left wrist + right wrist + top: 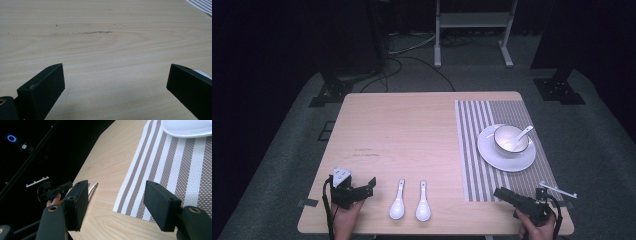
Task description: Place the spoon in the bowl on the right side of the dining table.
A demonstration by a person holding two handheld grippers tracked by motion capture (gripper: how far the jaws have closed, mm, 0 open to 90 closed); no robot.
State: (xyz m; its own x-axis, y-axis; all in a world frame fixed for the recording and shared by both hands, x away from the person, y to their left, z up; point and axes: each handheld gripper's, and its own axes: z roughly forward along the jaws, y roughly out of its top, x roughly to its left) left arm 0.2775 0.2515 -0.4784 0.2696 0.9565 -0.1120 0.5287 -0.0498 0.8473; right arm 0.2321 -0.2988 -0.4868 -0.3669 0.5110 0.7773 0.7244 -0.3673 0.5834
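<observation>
On the wooden worktop (412, 135), two white spoons (410, 201) lie side by side at about 6 o'clock near the front edge, handles pointing away from the person, neither touched. The left gripper (362, 190) rests at 7 o'clock just beside the spoons, its jaws wide apart over bare wood. The right gripper (502, 193) sits at 5 o'clock on the near edge of the striped placemat (472, 150), jaws likewise apart and holding nothing. At 2 o'clock on the placemat stands a white plate (507, 157) carrying a bowl (510, 140) with a third spoon (524, 132) leaning inside.
</observation>
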